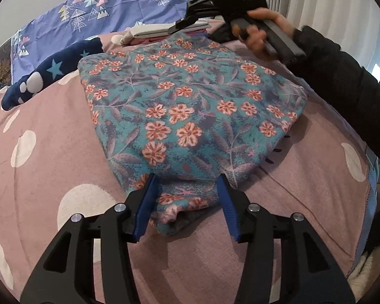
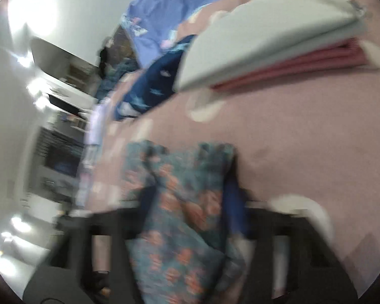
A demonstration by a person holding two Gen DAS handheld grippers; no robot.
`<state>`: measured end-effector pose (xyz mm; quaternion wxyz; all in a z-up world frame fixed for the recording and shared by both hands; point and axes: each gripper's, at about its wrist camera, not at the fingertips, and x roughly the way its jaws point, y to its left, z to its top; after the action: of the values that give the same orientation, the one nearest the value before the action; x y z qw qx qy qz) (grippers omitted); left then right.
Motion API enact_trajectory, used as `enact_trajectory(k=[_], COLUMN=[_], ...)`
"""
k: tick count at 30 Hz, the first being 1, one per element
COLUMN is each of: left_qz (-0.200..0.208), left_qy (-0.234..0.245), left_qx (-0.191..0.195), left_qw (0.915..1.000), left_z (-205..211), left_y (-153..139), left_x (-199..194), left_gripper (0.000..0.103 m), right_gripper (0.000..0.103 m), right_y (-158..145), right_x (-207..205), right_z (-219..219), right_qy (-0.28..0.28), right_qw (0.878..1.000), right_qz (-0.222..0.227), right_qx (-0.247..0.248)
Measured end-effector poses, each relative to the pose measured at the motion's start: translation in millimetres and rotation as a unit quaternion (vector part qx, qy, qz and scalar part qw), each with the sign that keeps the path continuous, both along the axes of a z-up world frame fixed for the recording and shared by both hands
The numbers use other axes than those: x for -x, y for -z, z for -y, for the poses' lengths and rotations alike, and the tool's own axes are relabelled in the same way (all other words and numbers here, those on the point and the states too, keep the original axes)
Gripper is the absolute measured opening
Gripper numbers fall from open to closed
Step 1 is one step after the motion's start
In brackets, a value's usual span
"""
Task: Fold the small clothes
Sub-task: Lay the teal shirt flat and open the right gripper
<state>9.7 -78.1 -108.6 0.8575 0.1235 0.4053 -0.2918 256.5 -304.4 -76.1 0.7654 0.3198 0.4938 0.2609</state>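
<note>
A teal garment with orange flowers (image 1: pixel 190 111) lies folded on the pink dotted bedspread (image 1: pixel 50 177). My left gripper (image 1: pixel 187 187) is open, its blue pads (image 1: pixel 147 207) on either side of the garment's near corner. My right gripper (image 1: pixel 176 26) is at the garment's far edge, held by a hand in a black sleeve. In the blurred right wrist view the floral cloth (image 2: pixel 187 202) fills the gap between the right gripper's (image 2: pixel 190 197) blue pads (image 2: pixel 234 202). Whether they are shut on it is unclear.
A stack of folded clothes, white on pink (image 2: pixel 278 48), lies beyond the garment; it also shows in the left wrist view (image 1: pixel 164 33). A navy star-patterned item (image 1: pixel 50 73) lies to the left. A purple tree-print sheet (image 1: pixel 101 7) is behind. Curtains (image 1: pixel 329 7) hang at right.
</note>
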Motion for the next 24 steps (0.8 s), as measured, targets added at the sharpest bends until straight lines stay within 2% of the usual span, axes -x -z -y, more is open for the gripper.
enact_trajectory(k=[1,4,6,8,10,13,16,21,22,23,24], left_qz=[-0.001,0.001,0.001,-0.001,-0.001,0.003,0.0,0.002,0.003,0.003,0.004], left_qy=[0.0,0.0,0.001,0.003,0.005,0.005,0.006,0.007,0.007,0.007,0.008], left_qx=[0.001,0.001,0.001,0.003,0.002,0.001,0.005,0.005,0.005,0.004,0.005], left_qw=[1.0,1.0,1.0,1.0,1.0,1.0,1.0,1.0,1.0,1.0,1.0], left_z=[0,0,0,0,0,1,0,0,0,0,0], left_y=[0,0,1,1,1,0,0,0,0,0,0], left_x=[0,1,1,2,2,3,2,2,3,3,3], left_gripper=[0.051,0.051,0.052,0.053,0.055,0.055,0.055,0.056,0.056,0.056,0.056], right_gripper=[0.01,0.009,0.009,0.021,0.028,0.029,0.029,0.039,0.042,0.037,0.03], right_y=[-7,-37,-46,-47,-45,-40,-49,-43,-37,-27,-17], right_x=[-2,14,23,27,33,41,63,119,126,131,132], right_z=[2,2,1,3,15,34,17,-43,-50,-59,-67], right_qy=[0.01,0.019,0.022,0.047,0.111,0.137,0.081,-0.052,-0.059,-0.059,-0.052], right_qw=[1.0,0.995,0.992,0.99,0.983,0.982,0.984,0.978,0.976,0.969,0.957], right_qz=[0.01,0.092,0.121,0.127,0.13,0.115,0.14,0.166,0.161,0.152,0.143], right_qx=[-0.012,-0.019,-0.003,0.036,0.07,0.055,0.072,0.115,0.137,0.185,0.249])
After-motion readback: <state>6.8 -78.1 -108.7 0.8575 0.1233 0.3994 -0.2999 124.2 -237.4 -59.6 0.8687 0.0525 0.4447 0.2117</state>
